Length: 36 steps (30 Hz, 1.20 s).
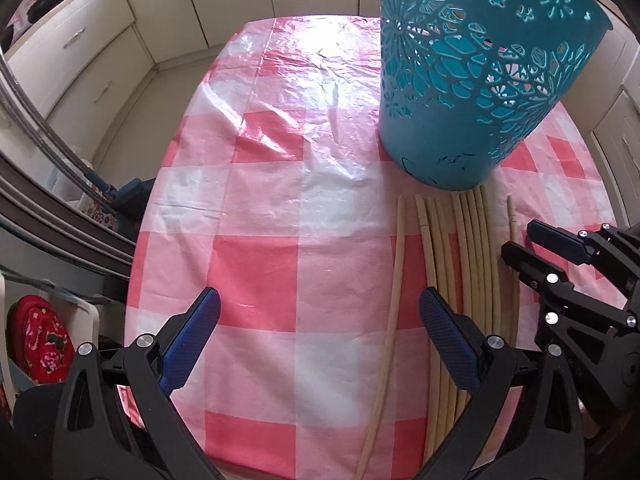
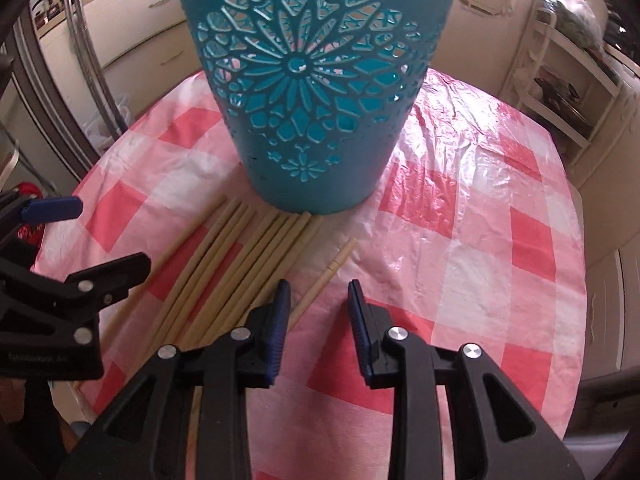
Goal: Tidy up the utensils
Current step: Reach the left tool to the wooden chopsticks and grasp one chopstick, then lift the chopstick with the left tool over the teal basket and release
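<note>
A tall teal basket [image 1: 460, 120] [image 2: 312, 140] with cut-out flowers stands upright on the pink-and-white checked tablecloth [image 1: 260, 240] [image 2: 460, 240]. Several pale wooden chopsticks [image 1: 460, 260] [image 2: 224, 268] lie side by side in front of it. One single chopstick [image 2: 326, 276] [image 1: 511, 216] lies apart on the right. My right gripper [image 2: 318, 292] [image 1: 518, 236] hangs over it, jaws narrowly apart, pads not pressing on it. My left gripper [image 1: 320, 300] [image 2: 114, 232] is wide open above the cloth. Another stray chopstick [image 1: 394, 288] lies between its fingers, near the right pad.
Cream cabinets surround the table. A dark frying pan [image 1: 48, 0] sits on the far left counter, and a red patterned thing [image 1: 40, 340] lies low on the left. An open shelf unit [image 2: 560, 92] stands at the right. The table's rounded edge runs close to both grippers.
</note>
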Motion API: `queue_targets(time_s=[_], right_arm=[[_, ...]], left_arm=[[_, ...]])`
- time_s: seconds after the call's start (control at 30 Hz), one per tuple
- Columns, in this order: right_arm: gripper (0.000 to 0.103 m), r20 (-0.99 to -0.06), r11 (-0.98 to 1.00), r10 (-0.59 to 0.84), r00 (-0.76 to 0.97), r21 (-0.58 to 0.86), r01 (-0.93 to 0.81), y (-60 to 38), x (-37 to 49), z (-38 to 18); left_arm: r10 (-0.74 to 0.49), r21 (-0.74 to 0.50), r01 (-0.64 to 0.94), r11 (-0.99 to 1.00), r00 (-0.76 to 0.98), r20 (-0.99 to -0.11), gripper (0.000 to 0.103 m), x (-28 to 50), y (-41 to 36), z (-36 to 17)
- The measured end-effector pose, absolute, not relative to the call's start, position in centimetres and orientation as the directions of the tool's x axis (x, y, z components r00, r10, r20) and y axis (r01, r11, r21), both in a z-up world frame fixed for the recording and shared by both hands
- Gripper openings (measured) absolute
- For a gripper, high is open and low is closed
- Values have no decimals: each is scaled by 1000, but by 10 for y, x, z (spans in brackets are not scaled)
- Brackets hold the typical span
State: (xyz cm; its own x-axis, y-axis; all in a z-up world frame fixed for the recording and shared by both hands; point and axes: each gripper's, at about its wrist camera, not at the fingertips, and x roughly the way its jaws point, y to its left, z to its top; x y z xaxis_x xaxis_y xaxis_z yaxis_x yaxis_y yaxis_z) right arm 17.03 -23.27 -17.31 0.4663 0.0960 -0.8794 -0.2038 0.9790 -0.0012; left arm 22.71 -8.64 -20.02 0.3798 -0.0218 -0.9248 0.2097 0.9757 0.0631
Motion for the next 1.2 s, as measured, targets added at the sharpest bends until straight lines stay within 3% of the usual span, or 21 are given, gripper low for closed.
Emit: queue_targets(time_s=[0.13, 0.33, 0.43, 0.57, 0.6, 0.67, 0.9, 1.2], right_arm=[[29, -882, 986, 126, 453, 60, -157, -251, 173, -176], [29, -859, 980, 194, 473, 149, -133, -255, 173, -179], [29, -853, 977, 212, 477, 168, -133, -257, 175, -179], [29, -857, 982, 186, 481, 142, -128, -253, 174, -177], [26, -862, 982, 175, 475, 119, -145, -250, 173, -176], [16, -878, 981, 147, 456, 70, -181, -244, 170, -175], [12, -910, 990, 115, 398, 73, -119, -264, 177, -175], [10, -921, 991, 98, 376, 55, -123, -257, 178, -174]], left_arm=[[-5, 85, 216, 973, 388, -921, 94, 236, -96, -206], [-12, 83, 212, 974, 410, -912, 74, 250, -100, -210], [-28, 73, 221, 973, 422, -906, 60, 254, -101, -209], [-80, 29, 247, 968, 420, -904, 24, 259, -106, -208], [-87, 25, 257, 966, 415, -906, 15, 261, -108, -208], [-100, 8, 258, 966, 404, -909, 9, 263, -108, -208], [-129, -40, 232, 972, 379, -916, 7, 265, -95, -208], [-115, -8, 273, 962, 380, -918, 5, 265, -106, -206]])
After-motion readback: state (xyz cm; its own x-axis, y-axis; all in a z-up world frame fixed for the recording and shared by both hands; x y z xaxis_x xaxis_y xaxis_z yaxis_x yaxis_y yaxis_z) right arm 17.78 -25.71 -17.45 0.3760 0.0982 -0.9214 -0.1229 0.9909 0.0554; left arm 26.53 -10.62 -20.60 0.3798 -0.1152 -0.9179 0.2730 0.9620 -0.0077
